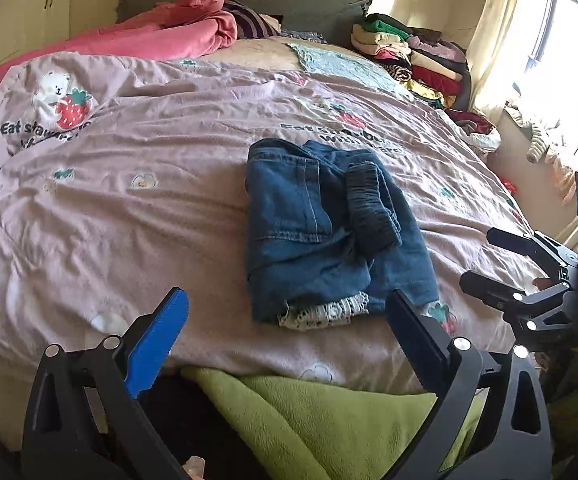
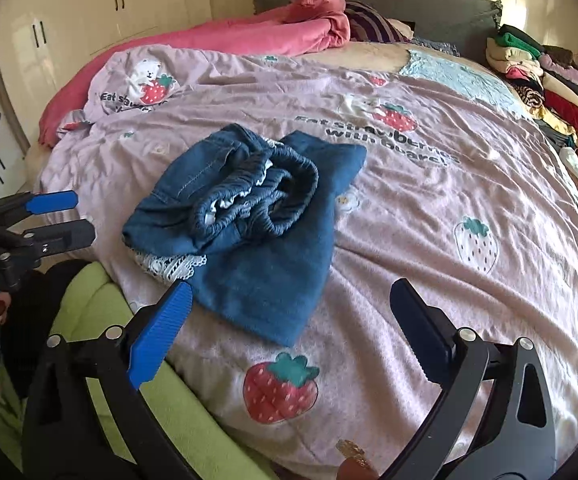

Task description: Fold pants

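On the bed's pink strawberry-print quilt (image 2: 429,216) I see the folded blue denim pants (image 1: 321,232) lying free. Left gripper (image 1: 287,320) and right gripper (image 2: 289,308) fingers spread wide, released, touching nothing.

Your left gripper (image 1: 287,312) points downward with its jaws spread wide, nothing between them. Your right gripper (image 2: 289,304) does the same just beside it, tilted down, wide apart and holding nothing.
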Tool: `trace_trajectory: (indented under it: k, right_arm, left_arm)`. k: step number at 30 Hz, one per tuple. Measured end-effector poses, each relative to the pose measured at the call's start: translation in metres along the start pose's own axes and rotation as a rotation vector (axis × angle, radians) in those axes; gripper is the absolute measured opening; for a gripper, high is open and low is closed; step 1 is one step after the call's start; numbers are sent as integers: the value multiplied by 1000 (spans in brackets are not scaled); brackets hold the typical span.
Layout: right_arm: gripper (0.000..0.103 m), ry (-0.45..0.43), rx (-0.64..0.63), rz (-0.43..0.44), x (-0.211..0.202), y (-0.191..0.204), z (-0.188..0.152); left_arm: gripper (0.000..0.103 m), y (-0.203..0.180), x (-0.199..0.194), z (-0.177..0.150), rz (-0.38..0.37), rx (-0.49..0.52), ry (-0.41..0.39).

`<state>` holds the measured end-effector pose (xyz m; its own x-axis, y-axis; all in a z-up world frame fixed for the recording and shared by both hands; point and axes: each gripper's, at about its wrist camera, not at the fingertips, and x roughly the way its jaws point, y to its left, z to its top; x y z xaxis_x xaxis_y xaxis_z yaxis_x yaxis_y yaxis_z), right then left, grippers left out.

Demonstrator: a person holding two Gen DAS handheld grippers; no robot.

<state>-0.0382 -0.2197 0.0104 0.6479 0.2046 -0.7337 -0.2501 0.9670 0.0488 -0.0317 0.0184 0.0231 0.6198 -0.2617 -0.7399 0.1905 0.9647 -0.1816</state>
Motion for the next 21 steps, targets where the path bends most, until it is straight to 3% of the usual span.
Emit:
trace_trajectory:
  k: [21]
  right_arm:
    - [94, -11, 22, -12, -10, -1, -3]
  left_arm:
    - [99, -5, -3, -7, 22, -23, 13]
